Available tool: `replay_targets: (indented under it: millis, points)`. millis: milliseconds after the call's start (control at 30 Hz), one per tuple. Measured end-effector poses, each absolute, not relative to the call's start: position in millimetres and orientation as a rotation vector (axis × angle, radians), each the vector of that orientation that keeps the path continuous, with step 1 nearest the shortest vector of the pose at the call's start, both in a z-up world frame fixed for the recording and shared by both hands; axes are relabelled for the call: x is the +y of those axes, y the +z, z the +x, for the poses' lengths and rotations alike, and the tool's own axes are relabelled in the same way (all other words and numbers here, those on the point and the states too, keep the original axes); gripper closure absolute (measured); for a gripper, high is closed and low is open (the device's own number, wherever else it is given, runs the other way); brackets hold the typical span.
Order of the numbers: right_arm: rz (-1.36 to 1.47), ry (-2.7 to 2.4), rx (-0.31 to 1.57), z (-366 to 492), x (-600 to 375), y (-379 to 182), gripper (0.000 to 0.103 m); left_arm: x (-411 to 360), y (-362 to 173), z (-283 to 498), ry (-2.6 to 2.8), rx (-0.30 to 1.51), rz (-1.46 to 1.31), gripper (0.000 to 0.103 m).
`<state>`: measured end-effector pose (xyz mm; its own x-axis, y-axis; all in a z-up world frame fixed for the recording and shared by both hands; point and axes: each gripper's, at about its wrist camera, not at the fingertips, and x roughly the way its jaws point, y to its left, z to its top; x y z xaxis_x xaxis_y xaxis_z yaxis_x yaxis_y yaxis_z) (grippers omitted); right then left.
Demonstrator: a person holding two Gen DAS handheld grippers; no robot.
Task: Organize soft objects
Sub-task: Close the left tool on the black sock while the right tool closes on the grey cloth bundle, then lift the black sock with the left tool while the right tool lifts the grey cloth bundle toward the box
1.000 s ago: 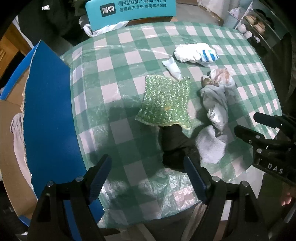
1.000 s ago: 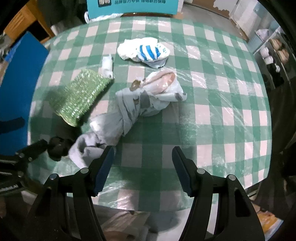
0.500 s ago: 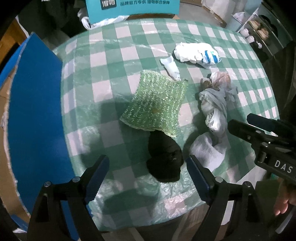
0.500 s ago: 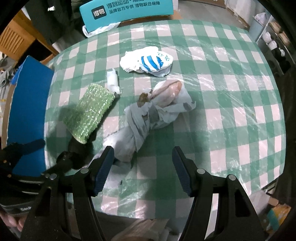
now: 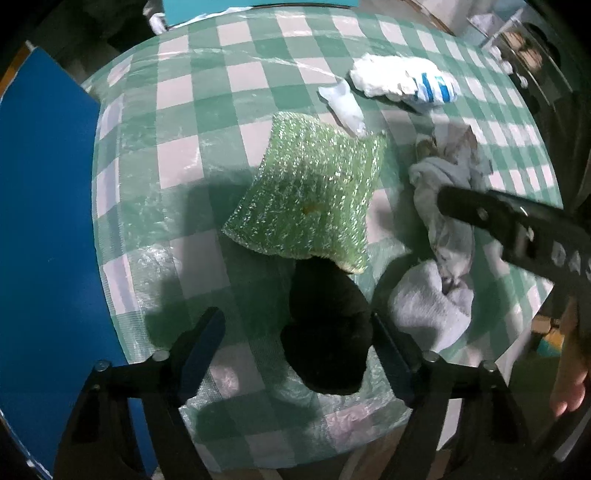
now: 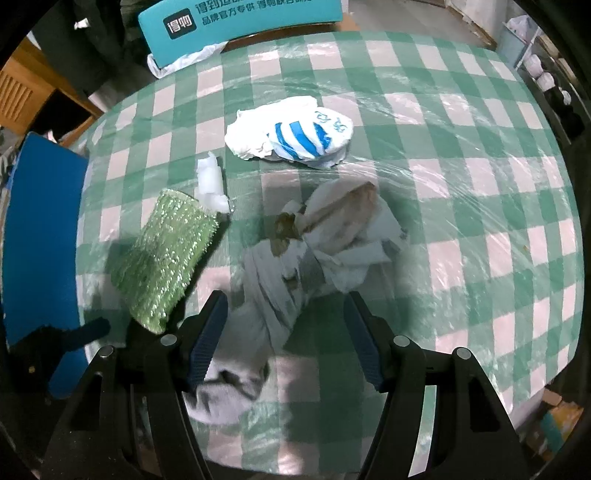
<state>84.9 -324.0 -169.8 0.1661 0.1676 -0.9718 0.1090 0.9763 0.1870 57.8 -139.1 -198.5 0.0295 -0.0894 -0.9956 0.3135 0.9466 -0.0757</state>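
Observation:
Soft items lie on a round green-checked table point(image 5: 177, 122). A sparkly green cloth point(image 5: 310, 192) point(image 6: 166, 254) sits in the middle, with a black cloth point(image 5: 328, 332) at its near edge. A grey-white twisted cloth point(image 5: 447, 221) point(image 6: 295, 273) ends in a white sock bundle point(image 5: 432, 302) point(image 6: 225, 387). A blue-striped white cloth point(image 5: 406, 79) point(image 6: 295, 133) and a small white piece point(image 5: 343, 107) point(image 6: 210, 181) lie farther back. My left gripper point(image 5: 299, 347) is open around the black cloth. My right gripper point(image 6: 284, 339) is open over the grey cloth.
A blue board point(image 5: 44, 229) point(image 6: 40, 229) stands along the table's left edge. A teal chair back point(image 6: 240, 22) stands behind the table. Shelves with small items point(image 6: 543, 74) are at the far right. The table's near edge is close below both grippers.
Both grippers have moved forward and lower toward the table. The left one now brackets the black cloth; the right one has come over the grey cloth. The cloths have not moved.

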Motion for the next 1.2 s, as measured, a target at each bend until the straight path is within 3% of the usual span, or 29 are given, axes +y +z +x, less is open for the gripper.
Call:
replay_targets:
  millis: [100, 200, 333, 433, 500, 567, 633, 1200]
  points:
    - [0.199, 0.034, 1.419, 91, -317, -177, 0.038, -141, -204, 53, -0.330, 1.518, 0.213, 0.049]
    - [0.158, 0.025, 1.431, 96, -309, -184, 0.038, -144, -205, 49, -0.342, 1.502, 0.234, 0.060]
    - [0.116, 0.022, 1.439, 100, -300, -190, 0.038, -145, -204, 49, -0.360, 1.492, 0.222, 0.067]
    - [0.079, 0.027, 1.442, 100, -293, -192, 0.039, -142, -201, 49, -0.370, 1.485, 0.224, 0.070]
    - [0.052, 0.034, 1.448, 101, -287, -195, 0.047, -140, -197, 49, -0.380, 1.483, 0.222, 0.071]
    - [0.025, 0.048, 1.452, 100, -283, -196, 0.063, -142, -189, 46, -0.394, 1.476, 0.227, 0.072]
    - [0.011, 0.058, 1.445, 98, -281, -195, 0.066, -137, -184, 44, -0.403, 1.466, 0.234, 0.072]
    - [0.011, 0.100, 1.339, 67, -274, -146, 0.069, -121, -138, 26, -0.409, 1.373, 0.245, 0.072]
